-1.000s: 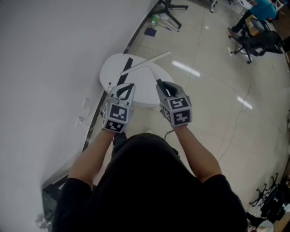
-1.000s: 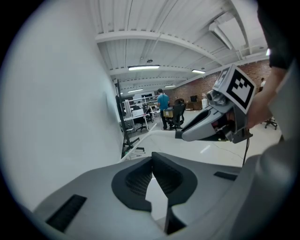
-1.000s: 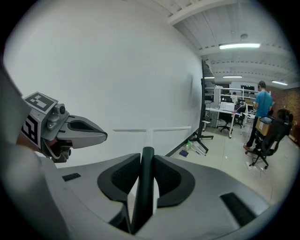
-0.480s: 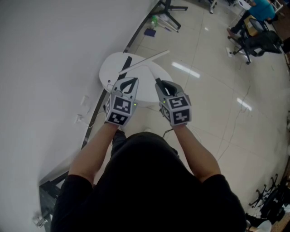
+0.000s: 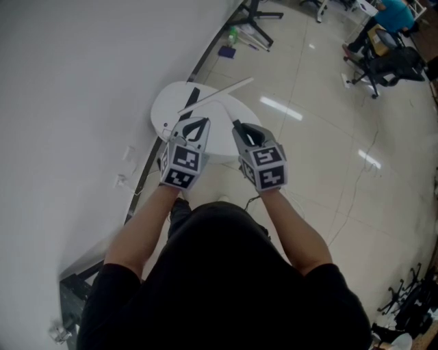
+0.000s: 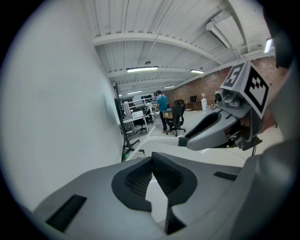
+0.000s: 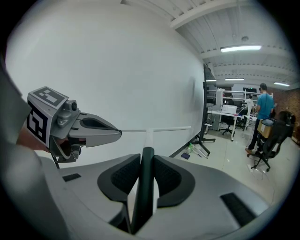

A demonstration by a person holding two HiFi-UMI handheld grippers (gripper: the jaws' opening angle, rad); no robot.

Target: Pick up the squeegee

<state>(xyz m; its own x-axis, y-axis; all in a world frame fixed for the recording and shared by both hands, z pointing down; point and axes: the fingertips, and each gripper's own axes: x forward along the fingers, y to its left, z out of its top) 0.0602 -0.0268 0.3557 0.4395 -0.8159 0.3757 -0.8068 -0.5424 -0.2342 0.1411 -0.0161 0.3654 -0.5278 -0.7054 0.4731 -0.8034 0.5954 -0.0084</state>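
The squeegee [image 5: 217, 95] has a long white blade on a white stem with a dark grip. It is held above the round white table [image 5: 166, 109]. My right gripper [image 5: 240, 129] is shut on the dark grip [image 7: 146, 180], and the blade [image 7: 159, 129] lies crosswise ahead of its jaws. My left gripper [image 5: 194, 127] hovers just left of it over the table, jaws shut with nothing between them [image 6: 152, 163]. The left gripper view shows the right gripper [image 6: 213, 129] close at its right, holding the white stem [image 6: 161, 140].
A white wall runs along the left, with a dark baseboard [image 5: 147, 174]. A stand's black base [image 5: 254, 15] and small items [image 5: 228, 48] sit on the floor beyond the table. A person [image 5: 391, 15] and an office chair [image 5: 391, 63] are far right.
My left gripper has shifted right and a little forward, closer to the right one. The right gripper and the squeegee have edged slightly up and left.
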